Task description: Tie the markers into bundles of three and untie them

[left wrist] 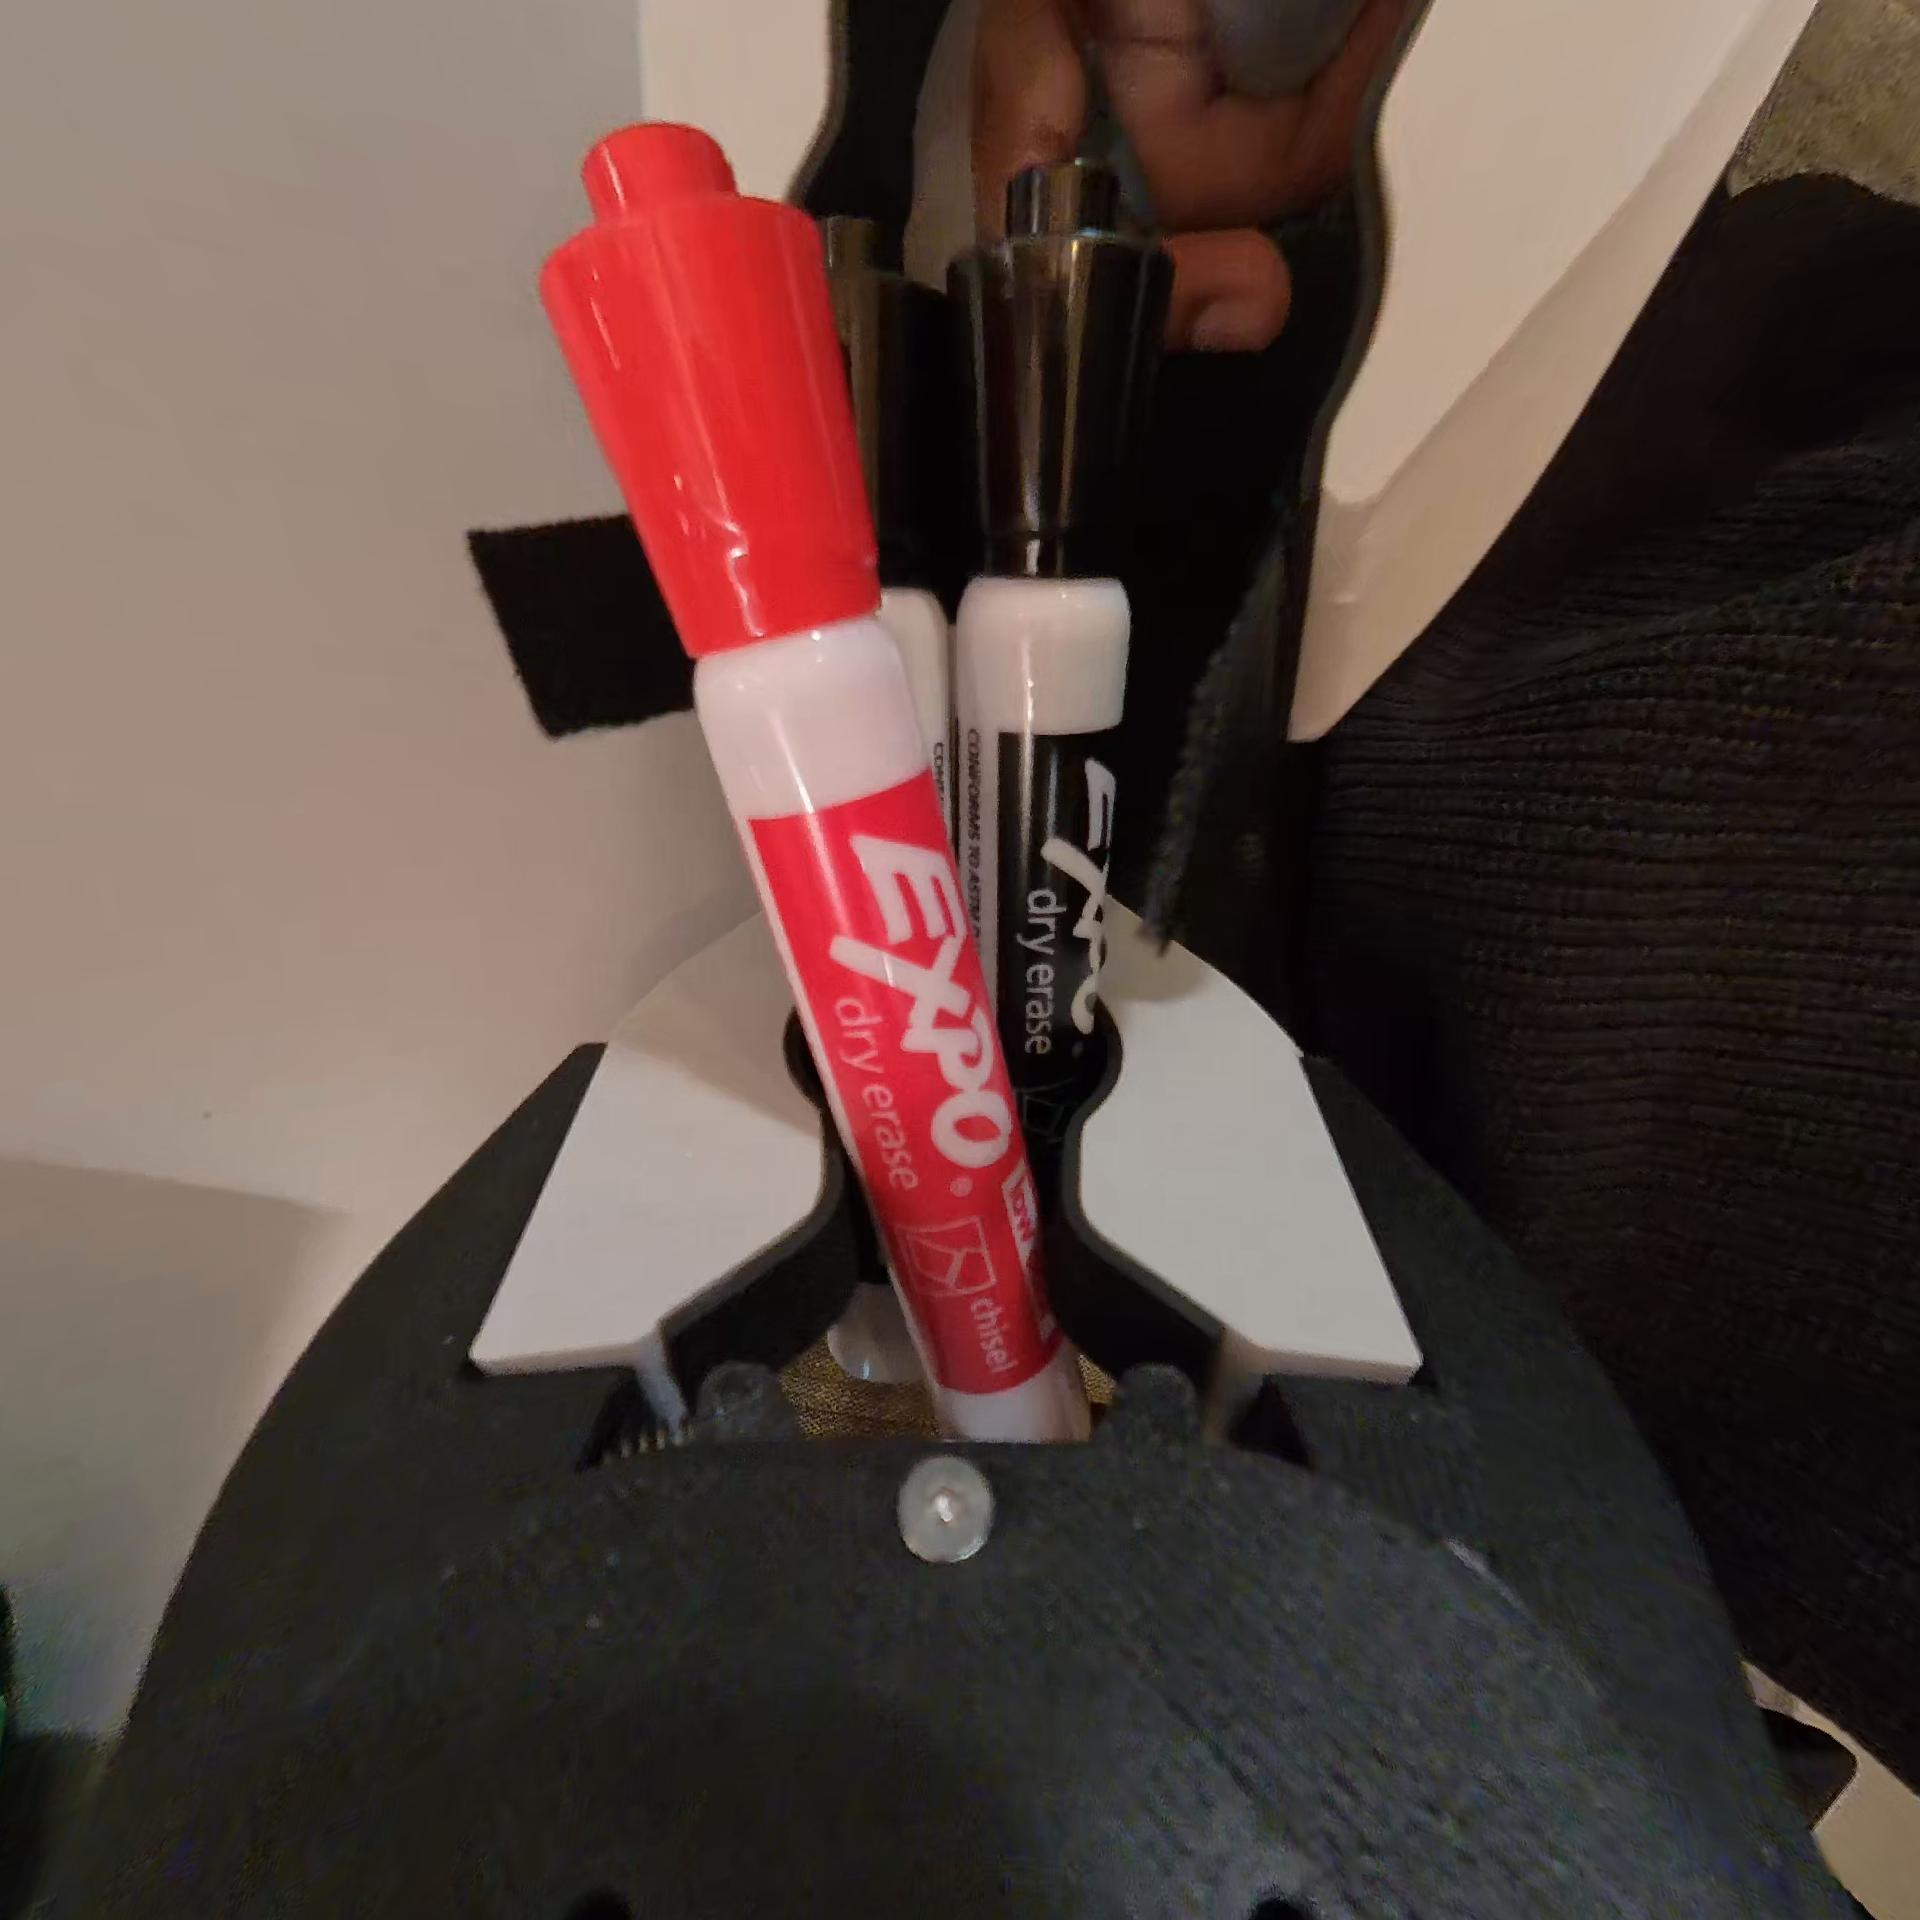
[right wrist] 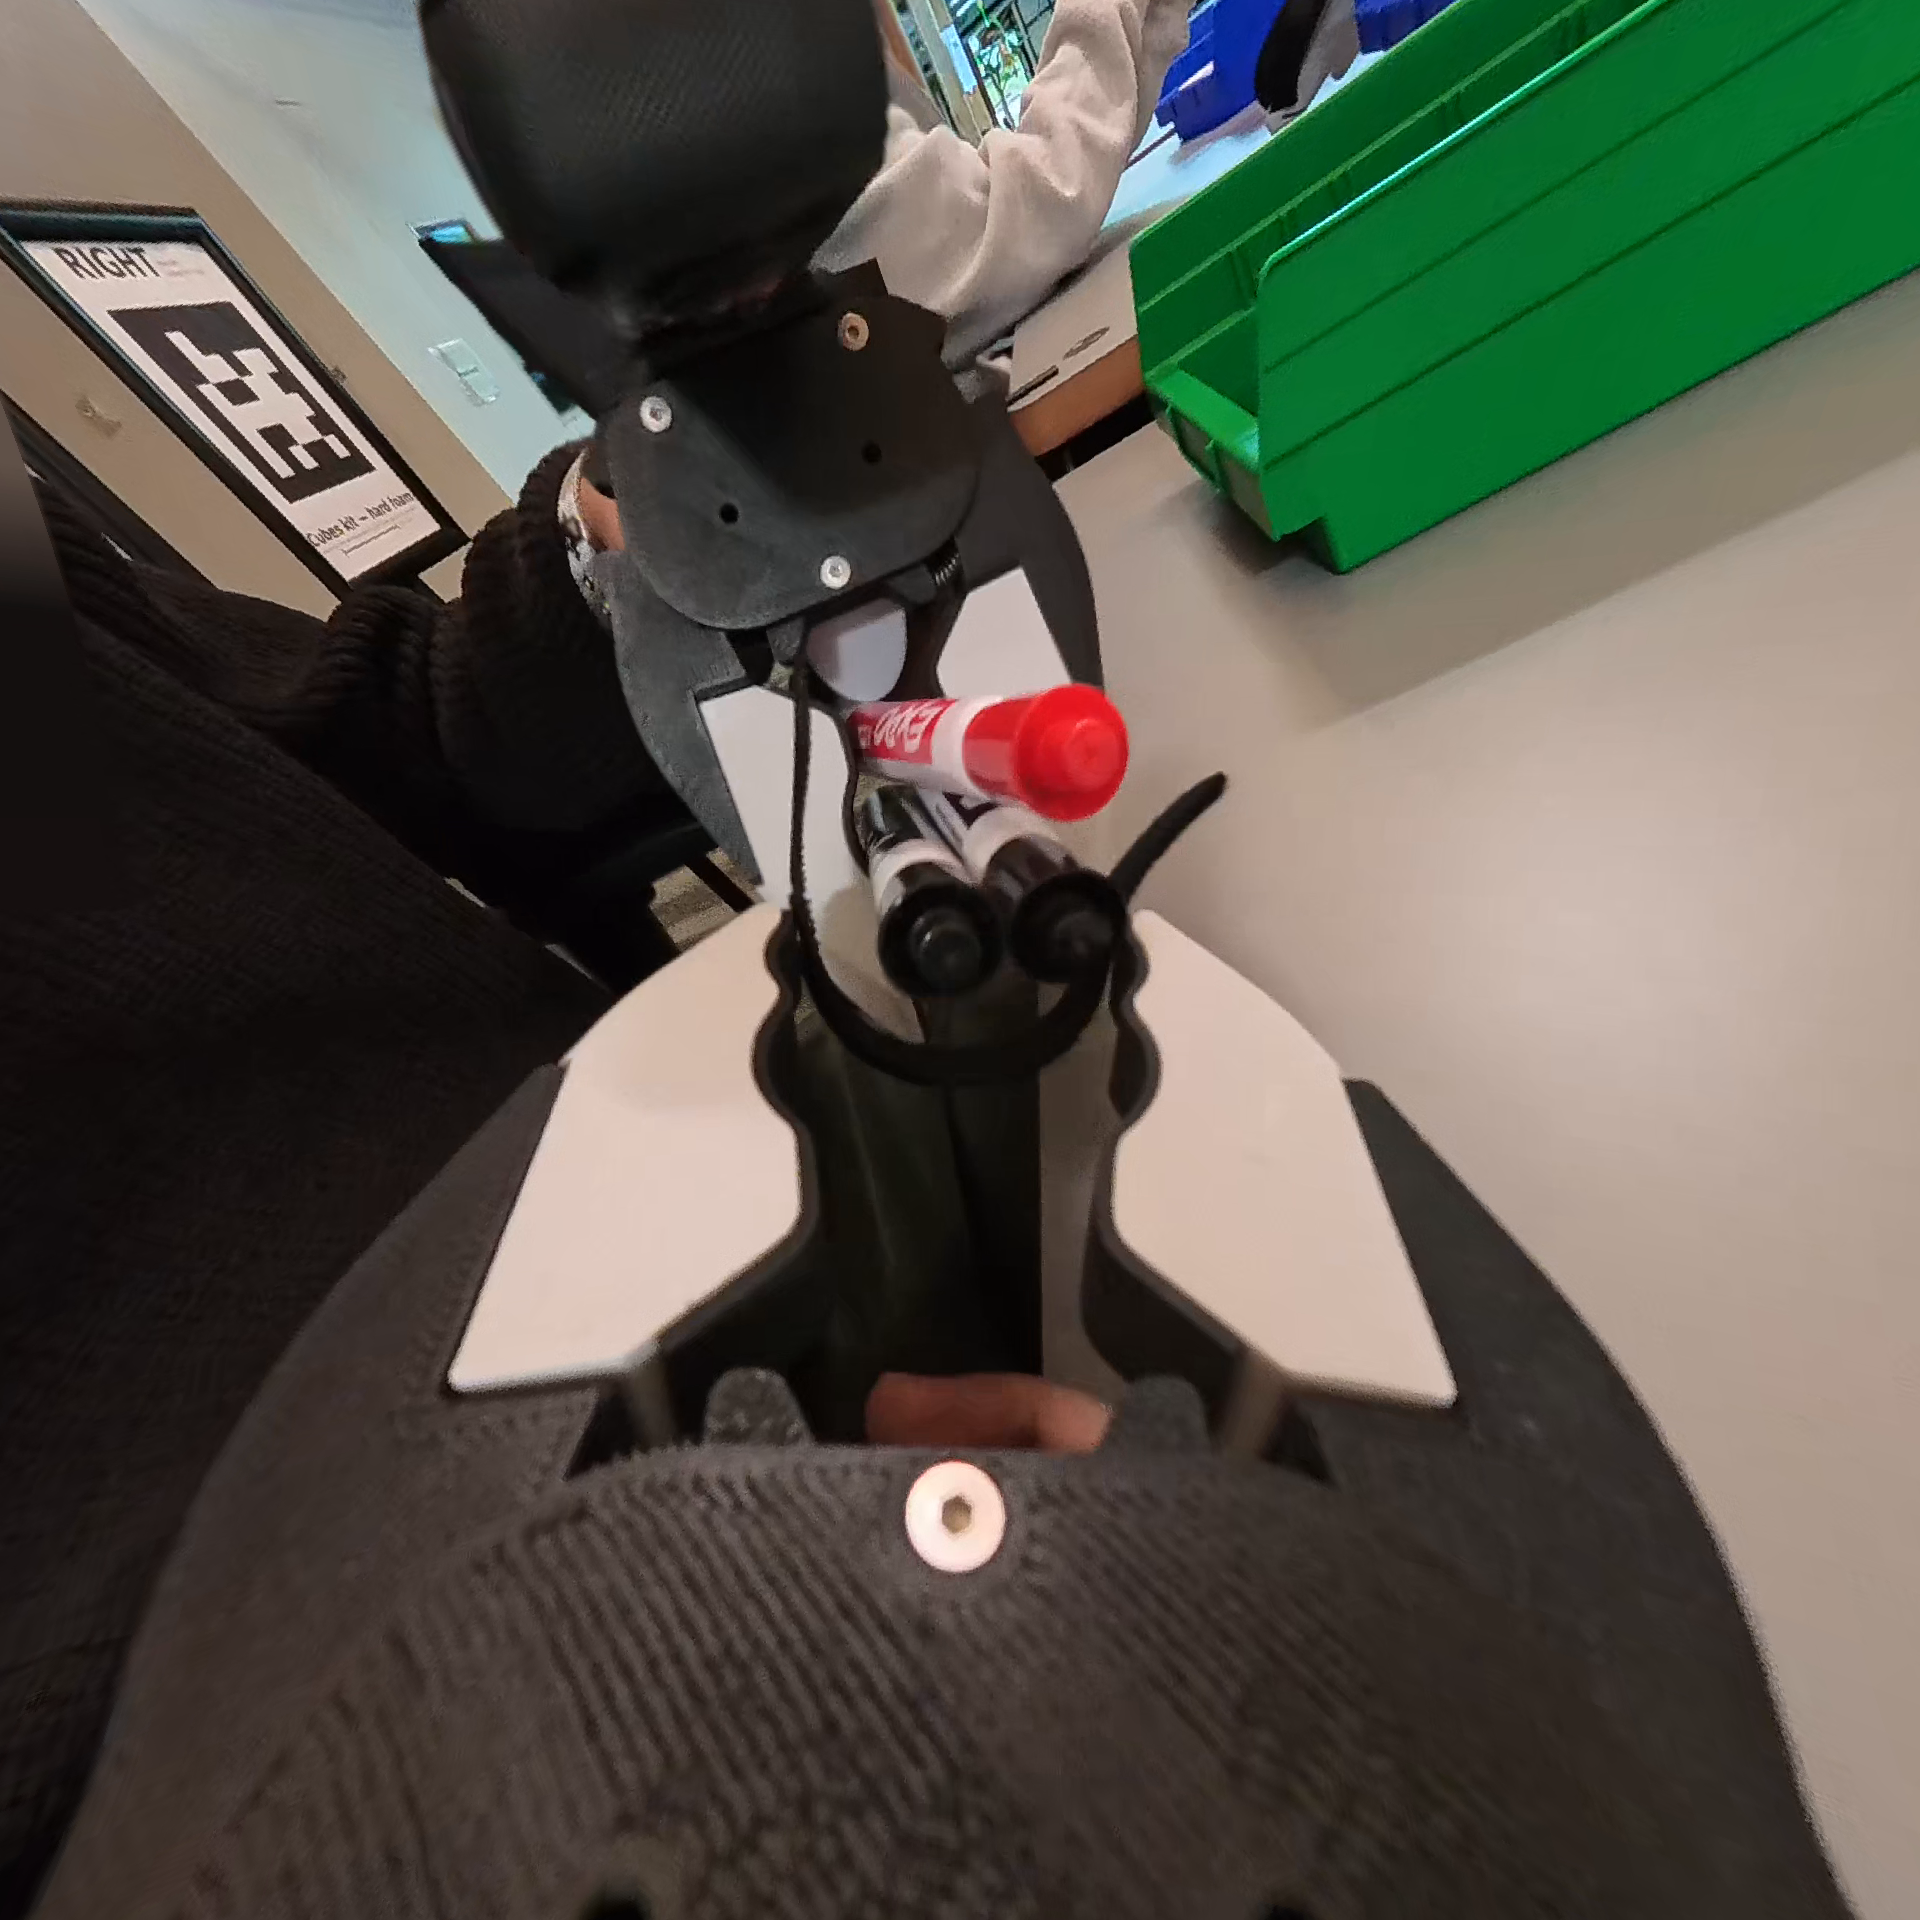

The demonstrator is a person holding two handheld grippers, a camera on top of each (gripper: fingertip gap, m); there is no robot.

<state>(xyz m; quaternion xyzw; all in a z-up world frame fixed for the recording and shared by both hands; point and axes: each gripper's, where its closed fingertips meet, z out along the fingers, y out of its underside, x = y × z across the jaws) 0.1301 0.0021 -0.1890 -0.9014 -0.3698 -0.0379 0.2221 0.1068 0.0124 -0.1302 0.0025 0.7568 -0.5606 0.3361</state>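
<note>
My left gripper point(left wrist: 951, 997) is shut on three dry-erase markers: a red one point(left wrist: 831, 831) tilted left and two black ones point(left wrist: 1049, 727) side by side behind it. Their caps point into a black fabric pouch point(left wrist: 1226, 748). In the right wrist view, my right gripper point(right wrist: 951, 997) is shut on this black pouch point(right wrist: 914, 1195), whose corded mouth opens toward the left gripper point(right wrist: 883, 769). The two black caps point(right wrist: 935, 935) sit at the pouch mouth. The red marker point(right wrist: 997, 743) lies above them, outside the rim. A fingertip point(right wrist: 987, 1423) shows behind the pouch.
A grey tabletop point(right wrist: 1558, 935) lies below the grippers. Stacked green bins point(right wrist: 1507, 312) stand at the back right, with blue bins behind. A framed black-and-white tag sign point(right wrist: 239, 395) stands at the left. A black knit sleeve point(right wrist: 312, 831) fills the left, and a person in a light sleeve point(right wrist: 997, 156) sits beyond.
</note>
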